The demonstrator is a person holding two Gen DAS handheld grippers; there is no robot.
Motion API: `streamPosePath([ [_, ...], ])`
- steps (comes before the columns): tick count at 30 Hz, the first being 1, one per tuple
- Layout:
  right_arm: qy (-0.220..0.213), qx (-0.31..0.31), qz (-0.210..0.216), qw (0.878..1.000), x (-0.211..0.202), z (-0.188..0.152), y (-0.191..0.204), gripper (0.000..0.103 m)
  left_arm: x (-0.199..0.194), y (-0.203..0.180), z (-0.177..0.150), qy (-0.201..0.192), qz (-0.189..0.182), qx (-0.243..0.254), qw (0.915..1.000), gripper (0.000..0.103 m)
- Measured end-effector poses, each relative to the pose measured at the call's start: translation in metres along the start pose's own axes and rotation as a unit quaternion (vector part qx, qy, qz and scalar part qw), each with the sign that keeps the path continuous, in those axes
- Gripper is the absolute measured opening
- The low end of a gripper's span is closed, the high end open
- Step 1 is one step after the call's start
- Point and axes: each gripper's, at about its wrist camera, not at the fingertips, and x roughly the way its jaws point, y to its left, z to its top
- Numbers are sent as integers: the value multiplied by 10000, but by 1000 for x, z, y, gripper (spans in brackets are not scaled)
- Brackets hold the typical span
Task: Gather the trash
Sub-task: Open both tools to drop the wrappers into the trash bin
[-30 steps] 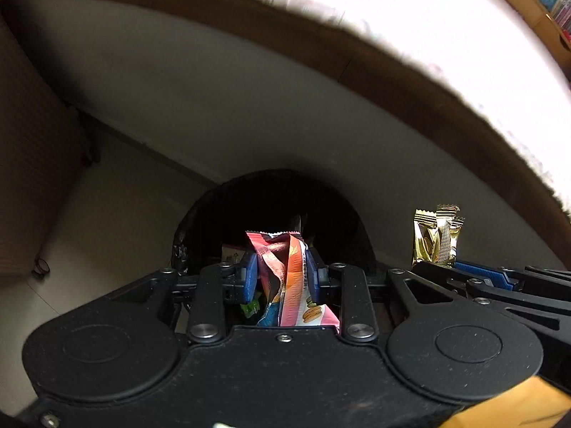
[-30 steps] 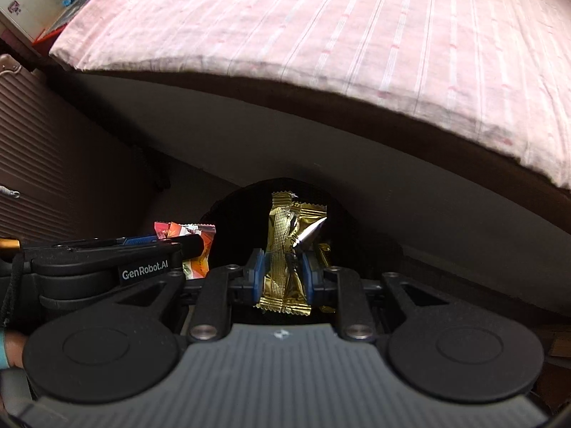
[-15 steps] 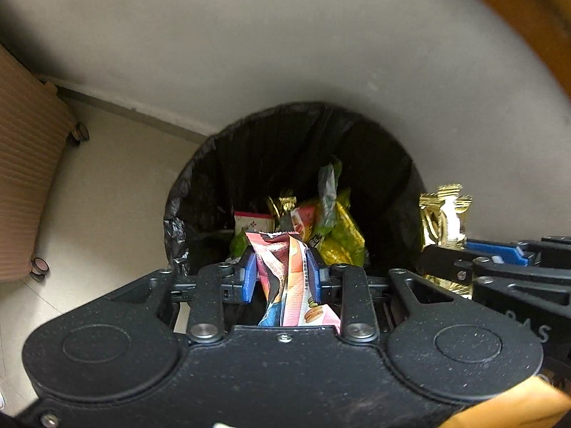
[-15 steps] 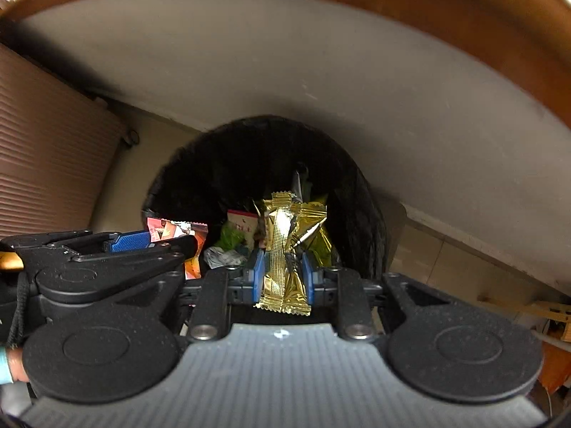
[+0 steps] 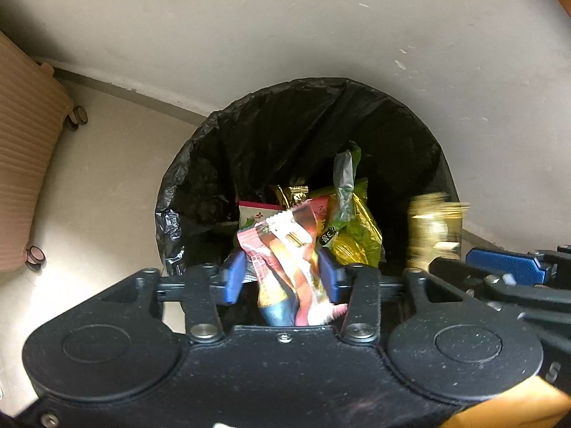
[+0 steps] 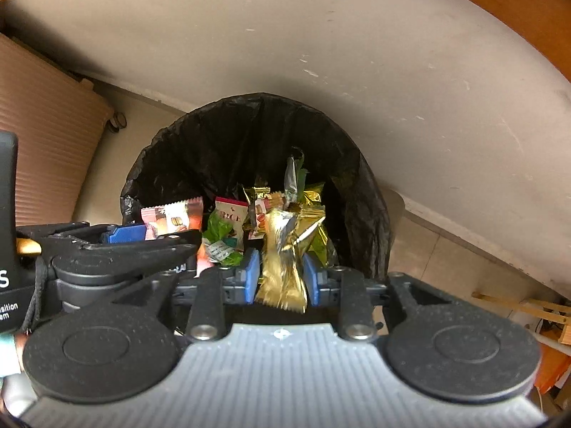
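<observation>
1. Pale tile floor (image 5: 103, 185) runs under a grey-white wall (image 5: 285, 35), with a dark skirting strip where the two meet; a curved orange-brown edge (image 6: 499, 3) cuts across the top of the right wrist view.
2. At the left stands a ribbed tan case (image 5: 21, 164) on small wheels, only partly in view.
3. Against the wall sits a bin lined with a black bag (image 5: 200, 164), its mouth open; both grippers point down over it.
4. Inside lies a heap of wrappers (image 6: 232, 228): green, gold, white and red. The print on them is too small to read, and the bin's bottom is hidden.
5. The left gripper (image 5: 282, 278) has its jaws opening; a pink-and-orange wrapper (image 5: 285, 249) stands between the blue pads, with a clear gap on the left pad's side. Whether the right pad touches it is hard to tell.
6. The right gripper (image 6: 280, 278) also has its jaws opening, with a crumpled gold wrapper (image 6: 285, 260) between the pads, above the bin's mouth. Its edges sit close to both pads, and contact cannot be made out.
7. In the left wrist view the gold wrapper (image 5: 433, 228) is a blur.
8. At the right wrist view's right edge, some wooden slats (image 6: 528, 310) and an orange shape are cut off and unclear.
</observation>
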Motion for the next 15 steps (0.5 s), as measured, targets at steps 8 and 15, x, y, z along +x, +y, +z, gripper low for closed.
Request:
streamPosePath([
  [8, 16, -21, -69, 10000, 1, 1, 2, 56, 1, 6, -1, -77, 119, -82, 9999, 68],
  [15, -15, -47, -84, 10000, -2, 1, 4, 59, -4, 6, -1, -158, 194, -79, 9997, 74],
])
